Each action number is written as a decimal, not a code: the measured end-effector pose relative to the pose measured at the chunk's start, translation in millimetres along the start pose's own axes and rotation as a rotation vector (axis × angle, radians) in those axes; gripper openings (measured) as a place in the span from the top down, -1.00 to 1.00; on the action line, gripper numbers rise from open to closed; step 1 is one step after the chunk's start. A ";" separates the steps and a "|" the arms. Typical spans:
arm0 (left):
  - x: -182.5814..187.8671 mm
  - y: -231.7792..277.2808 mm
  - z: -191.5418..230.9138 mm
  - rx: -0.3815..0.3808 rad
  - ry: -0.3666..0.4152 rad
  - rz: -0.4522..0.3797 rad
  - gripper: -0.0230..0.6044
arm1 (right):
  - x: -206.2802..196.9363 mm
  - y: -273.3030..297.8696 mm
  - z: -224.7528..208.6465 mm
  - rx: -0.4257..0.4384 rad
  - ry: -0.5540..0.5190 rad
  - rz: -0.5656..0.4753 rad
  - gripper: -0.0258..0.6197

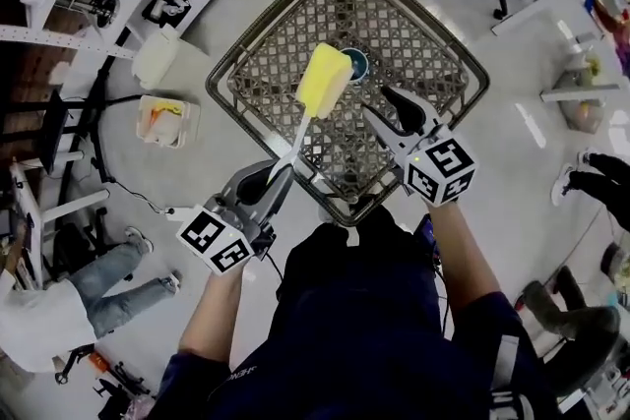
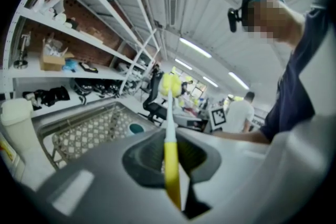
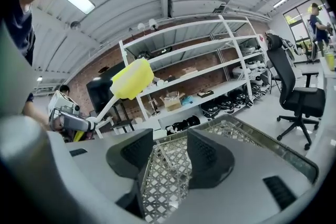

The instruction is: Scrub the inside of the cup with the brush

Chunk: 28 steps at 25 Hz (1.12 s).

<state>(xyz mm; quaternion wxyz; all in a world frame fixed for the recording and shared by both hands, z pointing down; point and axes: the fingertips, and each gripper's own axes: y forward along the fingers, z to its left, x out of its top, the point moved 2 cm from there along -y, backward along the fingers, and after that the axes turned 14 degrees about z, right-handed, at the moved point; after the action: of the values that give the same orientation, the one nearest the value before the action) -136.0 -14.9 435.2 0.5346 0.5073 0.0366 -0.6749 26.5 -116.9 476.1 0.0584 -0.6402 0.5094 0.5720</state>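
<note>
- Left gripper (image 1: 276, 180) is clenched on the brush (image 1: 325, 79). Its own view shows the jaws closed against the yellow lower part of the handle (image 2: 171, 165).
- The white upper part of the handle runs up and away from the jaws. The yellow head (image 2: 169, 84) is in the air above the wire basket (image 1: 275, 20).
- Right gripper (image 1: 376, 101) is released: jaws apart, only basket mesh visible through the gap in its own view (image 3: 169, 152).
- It sits to the right of the brush, over the basket's near half.
- Cup (image 1: 356, 64), teal, stands upright inside the basket toward its far side.
- In the head view the brush head overlaps the cup's left edge. The left gripper view shows the cup (image 2: 136, 127) down on the mesh and the head well above it, apart.
- From the right gripper view, the brush head (image 3: 132, 78) shows up-left of the jaws, against the shelving.
</note>
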 end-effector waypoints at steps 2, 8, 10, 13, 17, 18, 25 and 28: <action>-0.6 12.8 3.6 0.015 -0.012 0.010 0.83 | -8.1 15.2 -14.8 0.002 -0.009 0.024 0.29; -2.7 41.0 19.5 0.049 -0.032 0.037 0.83 | -35.6 56.6 -50.5 -0.044 -0.065 0.078 0.00; -3.4 47.4 26.8 0.056 -0.031 0.049 0.83 | -43.9 68.7 -60.5 -0.061 -0.084 0.087 -0.07; -5.5 54.2 39.1 0.066 -0.033 0.066 0.83 | -57.2 87.2 -70.5 -0.070 -0.120 0.094 -0.13; -11.0 59.3 53.9 0.071 -0.030 0.085 0.83 | -73.3 114.4 -78.0 -0.090 -0.168 0.093 -0.16; -12.2 60.3 57.3 0.070 -0.028 0.090 0.83 | -75.8 121.1 -79.3 -0.095 -0.179 0.091 -0.17; -26.4 71.5 81.3 0.057 -0.039 0.114 0.83 | -88.7 159.9 -84.5 -0.110 -0.259 0.086 -0.19; -33.0 75.3 88.4 0.058 -0.049 0.118 0.83 | -91.4 169.5 -88.7 -0.115 -0.266 0.072 -0.19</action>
<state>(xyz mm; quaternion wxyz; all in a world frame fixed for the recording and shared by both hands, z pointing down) -138.8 -76.6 538.9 0.5594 0.5069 -0.0260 -0.6554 -19.9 -202.1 664.6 0.0679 -0.5424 0.4861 0.6818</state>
